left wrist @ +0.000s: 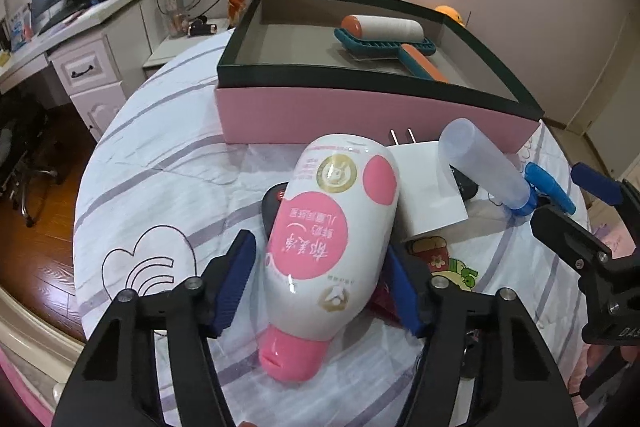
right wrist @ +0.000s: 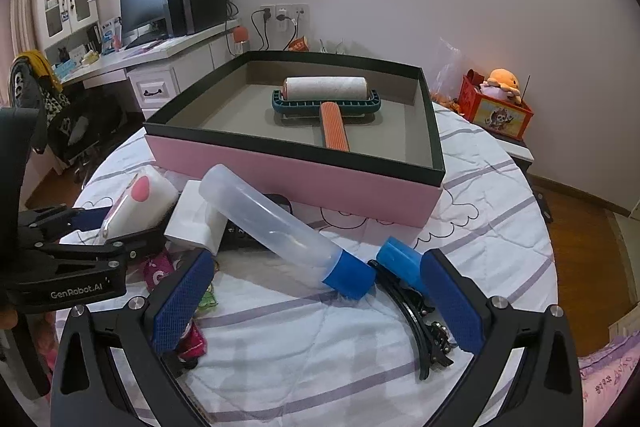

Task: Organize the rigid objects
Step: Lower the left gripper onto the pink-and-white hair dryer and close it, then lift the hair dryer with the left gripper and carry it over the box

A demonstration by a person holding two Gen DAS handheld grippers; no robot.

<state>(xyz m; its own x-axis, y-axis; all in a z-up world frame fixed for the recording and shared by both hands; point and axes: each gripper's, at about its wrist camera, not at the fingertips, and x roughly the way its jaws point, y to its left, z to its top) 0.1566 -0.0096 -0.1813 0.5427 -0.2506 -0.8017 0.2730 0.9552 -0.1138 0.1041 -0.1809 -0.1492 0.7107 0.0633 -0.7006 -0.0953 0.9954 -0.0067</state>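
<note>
A white and pink lotion bottle (left wrist: 334, 239) lies cap toward me between the fingers of my left gripper (left wrist: 320, 279). The jaws are wide; the right pad touches the bottle, the left pad stands a little off it. It also shows in the right wrist view (right wrist: 136, 203). A clear tube bottle with a blue cap (right wrist: 280, 231) lies tilted in front of my right gripper (right wrist: 316, 303), which is open around its cap end. A pink box with a dark rim (right wrist: 304, 179) holds a lint roller (right wrist: 324, 95).
A white charger (left wrist: 428, 187), a black remote (right wrist: 248, 231), a black hair clip (right wrist: 416, 323) and pink strap items (right wrist: 160, 271) lie on the striped cloth of the round table (left wrist: 160, 163). A desk with a monitor (right wrist: 140, 7) stands at the left.
</note>
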